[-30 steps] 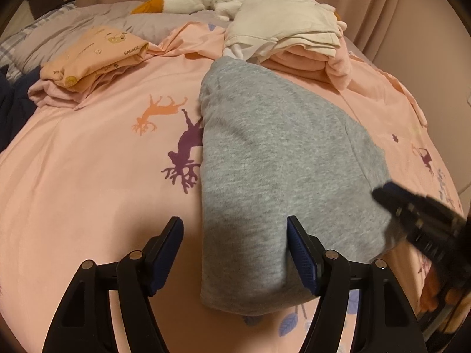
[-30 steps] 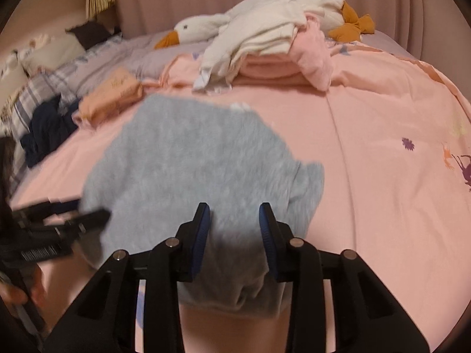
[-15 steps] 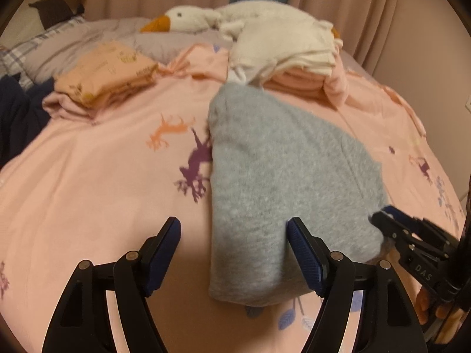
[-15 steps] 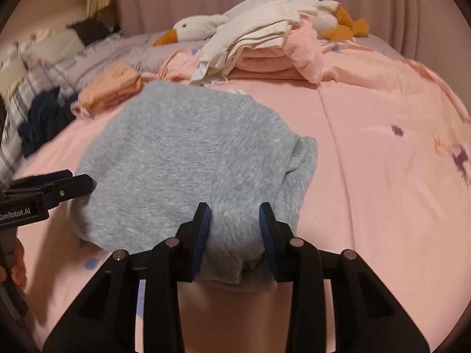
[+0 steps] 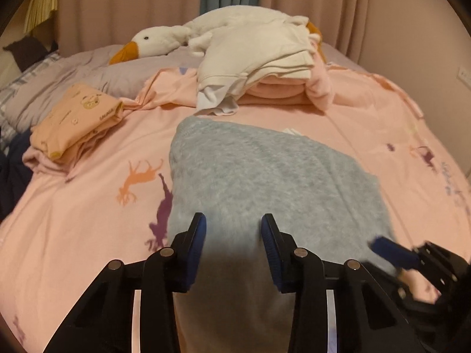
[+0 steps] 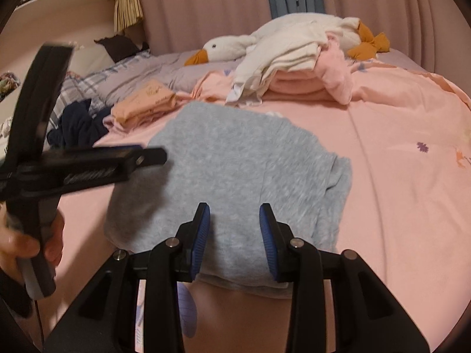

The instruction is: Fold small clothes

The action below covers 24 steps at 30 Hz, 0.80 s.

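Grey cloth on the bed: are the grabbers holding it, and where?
Yes. The right gripper pinches the grey garment at its near edge; the left gripper is closing on it there too.

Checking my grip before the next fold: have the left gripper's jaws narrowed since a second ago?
Yes. The left gripper has jaws closing inward over the grey garment, no longer reaching the purple deer print.

1. The near edge of the grey garment (image 5: 265, 176) is hidden behind the left gripper (image 5: 234, 247).
2. The right gripper (image 5: 412, 260) (motion-blurred) is cut off at the right edge.
3. Whether the cloth is pinched cannot be told.
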Tool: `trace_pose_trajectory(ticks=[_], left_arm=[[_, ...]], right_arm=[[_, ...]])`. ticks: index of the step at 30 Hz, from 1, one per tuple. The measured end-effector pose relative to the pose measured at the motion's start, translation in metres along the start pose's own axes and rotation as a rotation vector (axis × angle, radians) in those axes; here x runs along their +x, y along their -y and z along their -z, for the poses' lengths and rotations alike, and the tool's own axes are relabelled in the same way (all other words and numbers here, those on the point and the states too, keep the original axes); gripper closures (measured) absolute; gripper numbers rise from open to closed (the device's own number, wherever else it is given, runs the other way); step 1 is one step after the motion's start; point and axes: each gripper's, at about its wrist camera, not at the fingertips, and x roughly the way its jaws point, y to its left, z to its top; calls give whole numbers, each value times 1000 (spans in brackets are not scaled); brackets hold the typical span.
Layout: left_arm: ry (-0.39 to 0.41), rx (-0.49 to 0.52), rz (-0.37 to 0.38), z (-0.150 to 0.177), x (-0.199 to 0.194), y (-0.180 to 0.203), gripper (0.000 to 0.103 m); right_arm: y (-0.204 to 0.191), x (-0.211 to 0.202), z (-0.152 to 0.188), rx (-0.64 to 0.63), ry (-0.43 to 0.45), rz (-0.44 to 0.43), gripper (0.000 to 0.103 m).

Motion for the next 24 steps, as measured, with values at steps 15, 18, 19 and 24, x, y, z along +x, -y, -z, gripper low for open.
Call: trace_pose_trajectory(ticks=[15, 18, 19, 24], left_arm=[[-64, -32, -7, 3, 18, -5, 63], [-45, -20, -11, 12, 2, -5, 63], [-42, -16, -13, 15, -2, -5, 63], [-34, -14, -13, 33, -20, -8, 63]], right_arm=[[5, 10, 3, 21, -47, -24, 70], [9, 4, 1, 48, -22, -36, 70], [11, 2, 0, 66, -19, -38, 70], [13, 0, 1, 100, -38, -26, 70]])
